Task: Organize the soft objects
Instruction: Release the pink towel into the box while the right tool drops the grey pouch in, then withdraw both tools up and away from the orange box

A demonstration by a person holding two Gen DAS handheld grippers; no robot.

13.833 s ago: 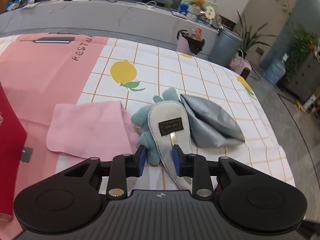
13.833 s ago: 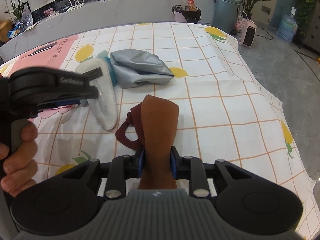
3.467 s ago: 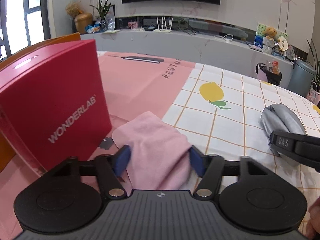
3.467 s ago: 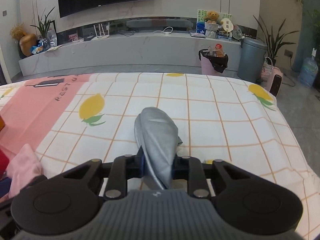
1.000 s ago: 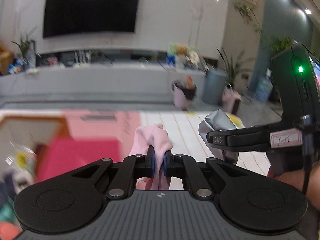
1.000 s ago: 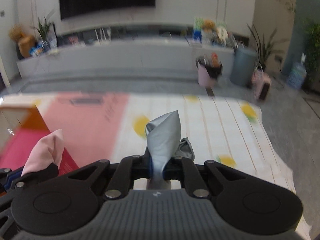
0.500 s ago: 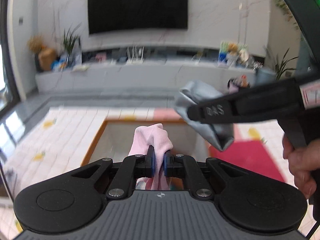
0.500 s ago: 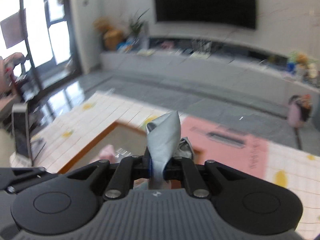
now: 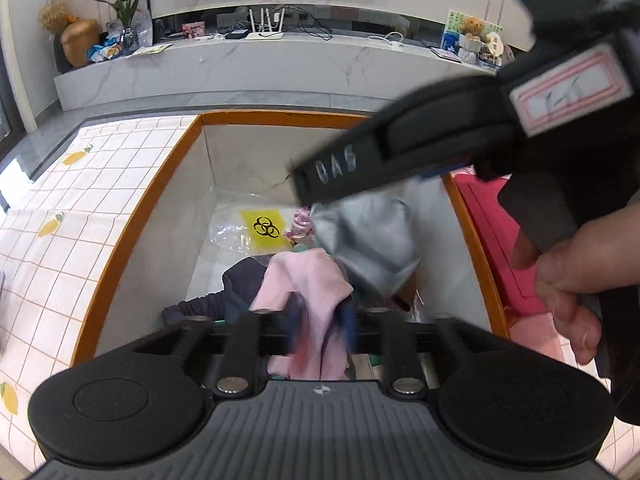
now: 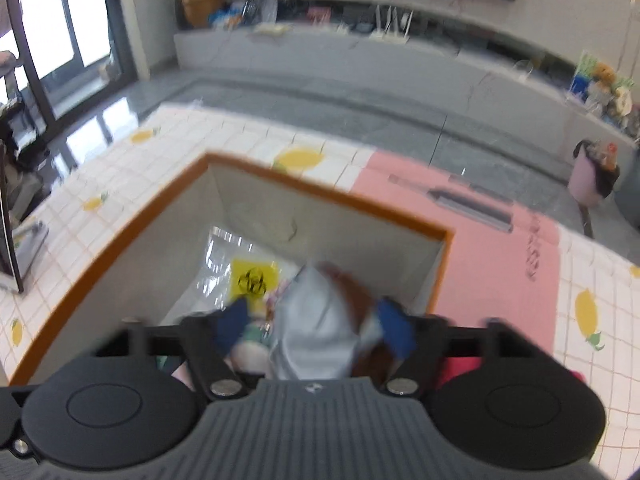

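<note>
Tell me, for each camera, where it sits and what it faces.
Left wrist: on the left hand-held gripper, looking down into the orange-rimmed box; pink cloth between its open fingers, the right hand and its tool alongside.
Right wrist: on the right hand-held gripper, also above the box; grey pouch between its open fingers.
Shared: box, biohazard bag, grey pouch.

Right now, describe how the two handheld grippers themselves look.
Both are matte black plastic with a ribbed centre plate, two round side discs and silver pivot screws. The left gripper and right gripper have blue finger pads. The right one's side bears pale lettering and a pink-bordered label. A bare hand holds it.
</note>
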